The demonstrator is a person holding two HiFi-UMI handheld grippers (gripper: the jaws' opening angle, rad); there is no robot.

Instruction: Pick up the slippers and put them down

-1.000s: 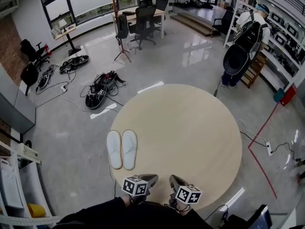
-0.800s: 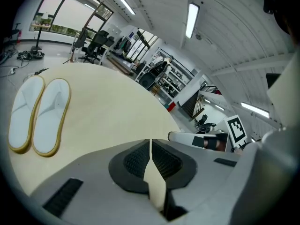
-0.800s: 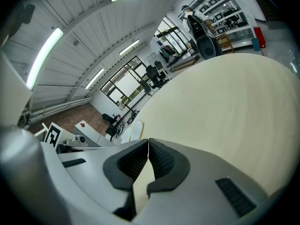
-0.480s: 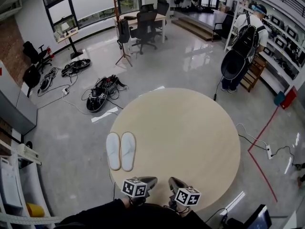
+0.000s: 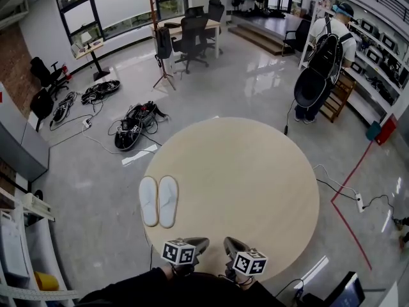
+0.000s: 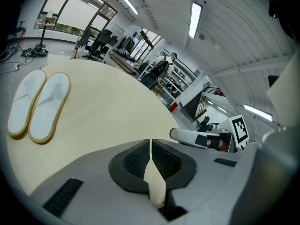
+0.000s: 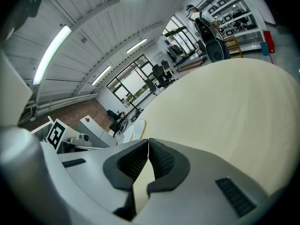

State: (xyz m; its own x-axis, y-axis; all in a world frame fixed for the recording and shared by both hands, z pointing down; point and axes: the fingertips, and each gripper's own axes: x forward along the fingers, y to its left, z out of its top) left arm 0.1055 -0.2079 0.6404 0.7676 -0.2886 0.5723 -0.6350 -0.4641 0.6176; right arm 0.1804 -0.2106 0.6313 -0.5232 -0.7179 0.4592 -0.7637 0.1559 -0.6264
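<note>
Two white slippers (image 5: pixel 158 201) with tan edging lie side by side near the left edge of the round beige table (image 5: pixel 255 184). In the left gripper view the slippers (image 6: pixel 37 106) show at the far left, well ahead of the jaws. In the right gripper view only a sliver of the slippers (image 7: pixel 139 126) peeks above the jaws. My left gripper (image 5: pixel 199 243) and right gripper (image 5: pixel 227 243) hover over the table's near edge, both shut with nothing between the pads. The left gripper (image 6: pixel 150 144) and right gripper (image 7: pixel 148 144) each show jaws pressed together.
A person with a backpack (image 5: pixel 326 50) stands at shelves at the back right. Cable bundles (image 5: pixel 134 123) lie on the floor beyond the table's left side. Office chairs and a desk (image 5: pixel 192 24) stand far back. A red floor line (image 5: pixel 348 190) runs to the right.
The head view has shifted slightly, so the table and slippers sit a little lower and further left in the picture. Both grippers stay shut at the near edge.
</note>
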